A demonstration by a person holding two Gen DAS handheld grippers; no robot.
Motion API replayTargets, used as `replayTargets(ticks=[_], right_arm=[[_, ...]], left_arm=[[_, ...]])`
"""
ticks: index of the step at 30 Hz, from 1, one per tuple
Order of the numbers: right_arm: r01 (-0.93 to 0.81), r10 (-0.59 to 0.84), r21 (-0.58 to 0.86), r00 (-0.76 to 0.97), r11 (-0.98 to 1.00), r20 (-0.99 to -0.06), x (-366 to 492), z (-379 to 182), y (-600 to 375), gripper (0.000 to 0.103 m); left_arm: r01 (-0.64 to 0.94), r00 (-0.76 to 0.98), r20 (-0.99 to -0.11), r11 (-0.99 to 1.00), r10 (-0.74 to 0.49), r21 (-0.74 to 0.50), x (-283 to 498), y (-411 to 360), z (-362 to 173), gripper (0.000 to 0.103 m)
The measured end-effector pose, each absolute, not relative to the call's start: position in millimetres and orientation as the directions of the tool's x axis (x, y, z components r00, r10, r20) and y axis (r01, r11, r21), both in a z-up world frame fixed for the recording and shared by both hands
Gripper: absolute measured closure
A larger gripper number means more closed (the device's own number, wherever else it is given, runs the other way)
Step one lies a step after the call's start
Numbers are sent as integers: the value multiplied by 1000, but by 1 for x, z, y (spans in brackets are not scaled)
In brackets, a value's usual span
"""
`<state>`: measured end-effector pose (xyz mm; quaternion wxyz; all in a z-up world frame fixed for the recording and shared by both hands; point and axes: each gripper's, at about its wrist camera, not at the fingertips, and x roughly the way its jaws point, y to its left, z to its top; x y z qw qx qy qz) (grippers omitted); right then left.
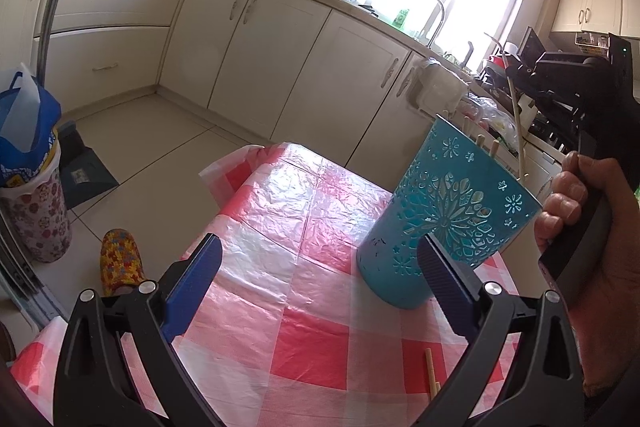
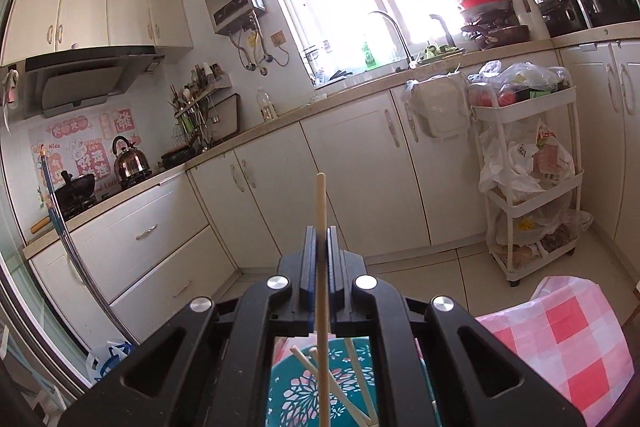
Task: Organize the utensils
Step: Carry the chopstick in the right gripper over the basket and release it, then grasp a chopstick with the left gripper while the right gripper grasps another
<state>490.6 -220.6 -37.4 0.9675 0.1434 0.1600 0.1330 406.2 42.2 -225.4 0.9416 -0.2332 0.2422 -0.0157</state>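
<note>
Left gripper point(image 1: 320, 259) spread wide over the red-and-white checked plastic tablecloth point(image 1: 280, 211), nothing between its blue pads. Just ahead of its right finger, a tall teal plastic cup with cut-out snowflake pattern point(image 1: 440, 211), pale wooden chopsticks point(image 1: 482, 143) poking from the rim. Nearer, by the right finger's base, another chopstick point(image 1: 431, 373) flat on the cloth. Further right, right gripper point(image 2: 320, 239) pinched tight on one upright pale chopstick point(image 2: 321, 199), directly above the cup.
</note>
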Motion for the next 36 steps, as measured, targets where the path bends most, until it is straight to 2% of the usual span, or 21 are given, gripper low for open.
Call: replayTargets(ticks=[14, 18, 21, 23, 25, 28, 32, 36], right_arm=[[-227, 305, 276, 907, 934, -289, 480, -43, -221, 96], [-225, 314, 290, 898, 930, -308, 471, -48, -226, 80], [-225, 323, 316, 896, 922, -304, 454, -45, -239, 79], [-222, 321, 325, 902, 919, -290, 431, -42, -251, 74], [-213, 312, 323, 903, 922, -294, 403, -43, -261, 59], [-208, 310, 280, 865, 937, -395, 368, -64, -265, 58], [-207, 293, 208, 710, 956, -640, 343, -128, -255, 58], [-200, 280, 200, 569, 959, -774, 334, -177, -248, 66]], left_arm=[[-84, 880, -453, 891, -144, -446, 407, 41, -225, 9], [-84, 879, -454, 891, -144, -446, 407, 41, -225, 9], [-87, 878, -458, 891, -144, -446, 408, 41, -226, 9], [-89, 877, -460, 891, -143, -446, 408, 40, -227, 9], [-91, 875, -462, 891, -141, -445, 409, 40, -227, 9], [-96, 874, -465, 891, -138, -444, 408, 40, -228, 9], [-105, 872, -473, 893, -130, -438, 410, 40, -227, 9], [-117, 867, -483, 891, -124, -438, 411, 40, -228, 9]])
